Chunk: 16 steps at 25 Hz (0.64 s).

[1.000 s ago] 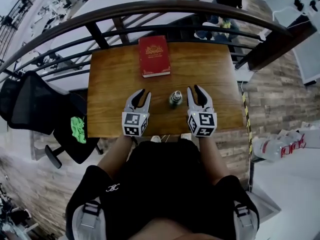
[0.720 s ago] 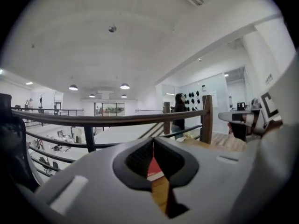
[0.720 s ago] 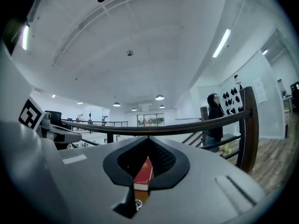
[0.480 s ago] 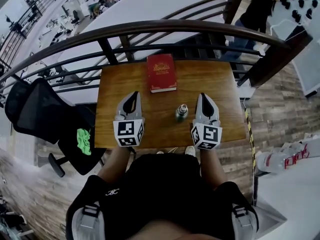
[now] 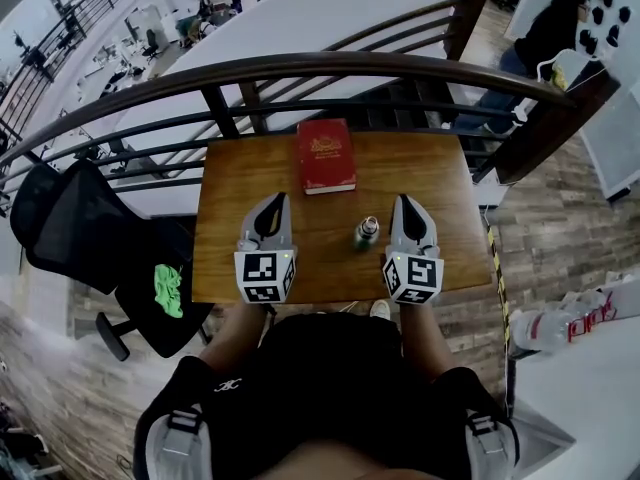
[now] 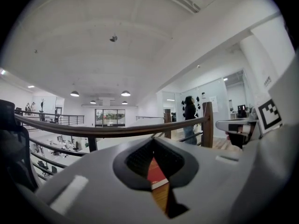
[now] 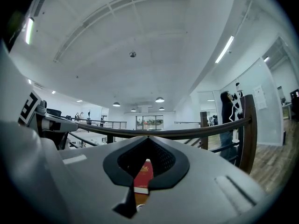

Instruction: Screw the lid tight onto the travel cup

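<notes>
travel cup (image 5: 366,232) too small, book (image 6: 155,171) half-hidden

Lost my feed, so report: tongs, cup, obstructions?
Left tongs and right tongs shut, empty. Cup upright between them, ungripped. Book beyond, not blocking.

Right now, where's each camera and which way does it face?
Head view: on the person's head, looking steeply down at table, travel cup, left gripper, right gripper, arms.
Left gripper view: on the left gripper, facing forward over shut jaws toward the railing.
Right gripper view: likewise on the right gripper.
Both gripper views share the red book.
</notes>
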Available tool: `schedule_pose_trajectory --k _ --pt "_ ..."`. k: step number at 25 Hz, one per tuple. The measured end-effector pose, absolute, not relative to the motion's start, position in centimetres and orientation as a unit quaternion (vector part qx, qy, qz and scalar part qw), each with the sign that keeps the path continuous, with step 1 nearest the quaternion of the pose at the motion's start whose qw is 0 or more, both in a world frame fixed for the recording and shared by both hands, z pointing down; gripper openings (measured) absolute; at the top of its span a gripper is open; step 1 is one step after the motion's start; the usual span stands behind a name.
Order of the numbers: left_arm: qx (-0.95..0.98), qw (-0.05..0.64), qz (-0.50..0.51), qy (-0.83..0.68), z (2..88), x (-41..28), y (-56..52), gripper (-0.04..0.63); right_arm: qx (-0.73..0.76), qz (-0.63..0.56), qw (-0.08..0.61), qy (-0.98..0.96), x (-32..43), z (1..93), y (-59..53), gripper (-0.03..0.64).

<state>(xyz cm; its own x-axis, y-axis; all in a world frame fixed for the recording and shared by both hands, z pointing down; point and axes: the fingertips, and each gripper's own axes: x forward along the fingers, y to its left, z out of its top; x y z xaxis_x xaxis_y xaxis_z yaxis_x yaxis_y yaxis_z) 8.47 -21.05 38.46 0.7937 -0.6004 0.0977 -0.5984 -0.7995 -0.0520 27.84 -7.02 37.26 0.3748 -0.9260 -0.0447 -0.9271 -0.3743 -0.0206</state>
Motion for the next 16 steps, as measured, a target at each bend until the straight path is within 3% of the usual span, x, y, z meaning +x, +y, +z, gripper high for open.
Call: schedule_pose_trajectory --k 16 --pt "-0.948 -0.011 -0.062 0.312 39.1 7.8 -22.1 0.054 -0.824 0.011 0.02 0.566 26.6 37.5 -7.4 0.003"
